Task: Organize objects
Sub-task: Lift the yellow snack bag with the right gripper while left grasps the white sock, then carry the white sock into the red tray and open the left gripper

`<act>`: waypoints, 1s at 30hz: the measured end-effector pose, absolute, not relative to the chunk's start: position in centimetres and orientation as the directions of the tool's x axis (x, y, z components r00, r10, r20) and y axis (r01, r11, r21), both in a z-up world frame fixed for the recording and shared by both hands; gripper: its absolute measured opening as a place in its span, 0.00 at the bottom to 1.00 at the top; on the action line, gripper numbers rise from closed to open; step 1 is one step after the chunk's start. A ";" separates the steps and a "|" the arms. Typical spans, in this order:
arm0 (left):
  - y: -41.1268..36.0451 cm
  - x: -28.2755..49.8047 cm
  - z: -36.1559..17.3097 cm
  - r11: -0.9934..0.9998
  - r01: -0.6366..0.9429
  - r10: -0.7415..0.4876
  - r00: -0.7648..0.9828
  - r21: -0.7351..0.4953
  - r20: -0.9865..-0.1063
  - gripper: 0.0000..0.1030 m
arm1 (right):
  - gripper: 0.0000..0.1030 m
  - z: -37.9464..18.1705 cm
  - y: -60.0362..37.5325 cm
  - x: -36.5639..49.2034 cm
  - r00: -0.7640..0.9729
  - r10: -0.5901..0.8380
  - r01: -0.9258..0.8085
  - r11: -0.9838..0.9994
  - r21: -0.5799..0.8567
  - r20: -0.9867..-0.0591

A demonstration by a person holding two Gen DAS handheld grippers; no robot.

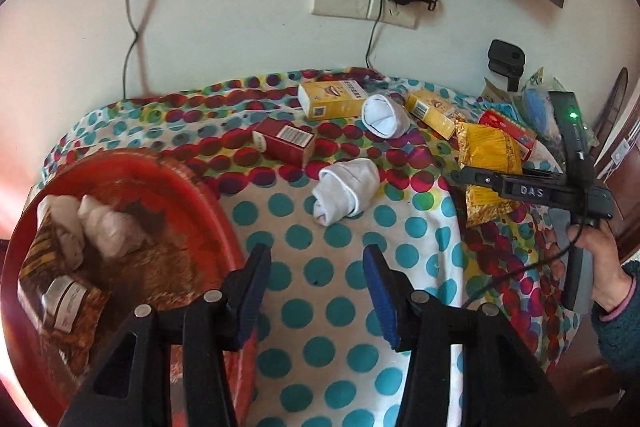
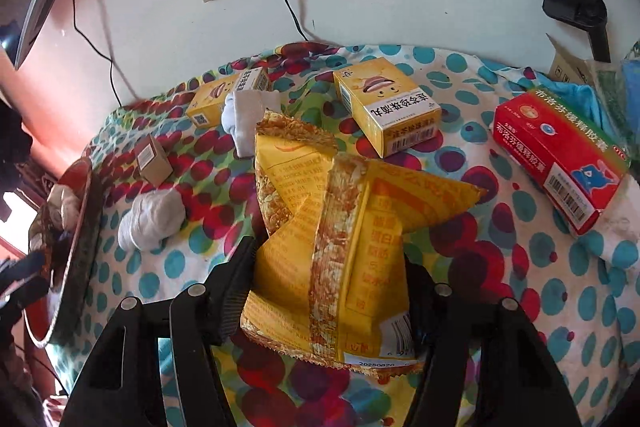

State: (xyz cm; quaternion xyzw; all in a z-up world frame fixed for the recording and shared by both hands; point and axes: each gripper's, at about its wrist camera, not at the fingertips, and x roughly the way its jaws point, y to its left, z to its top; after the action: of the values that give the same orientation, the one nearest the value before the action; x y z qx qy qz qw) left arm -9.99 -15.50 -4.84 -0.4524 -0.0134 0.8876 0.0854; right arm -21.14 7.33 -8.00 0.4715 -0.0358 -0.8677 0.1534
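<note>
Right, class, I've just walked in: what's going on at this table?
A person is tidying a polka-dot table with two handheld grippers. The right gripper is shut on a yellow packet. The left gripper is open and empty, hovering by the red tray, which already holds white socks and a brown packet. Still out on the cloth: two more socks, two yellow boxes, a dark red box and a red box.

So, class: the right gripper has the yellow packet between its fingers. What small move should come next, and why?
Probably lift the yellow packet clear and carry it towards the red basin: the right gripper grips it, and the basin already holds sorted items.
</note>
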 end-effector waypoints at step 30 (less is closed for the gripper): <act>-10.6 -20.2 -11.2 -0.997 -0.078 0.054 -0.530 -0.014 -0.846 0.50 | 0.61 -9.0 8.0 -16.9 -0.602 -0.328 0.351 -0.928 0.129 -0.728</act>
State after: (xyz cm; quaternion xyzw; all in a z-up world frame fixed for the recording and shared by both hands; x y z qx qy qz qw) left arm -20.19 -10.57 -11.16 -0.4830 0.0126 0.8747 0.0378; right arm -16.88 8.04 -8.97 0.4039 0.0138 -0.8948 0.1897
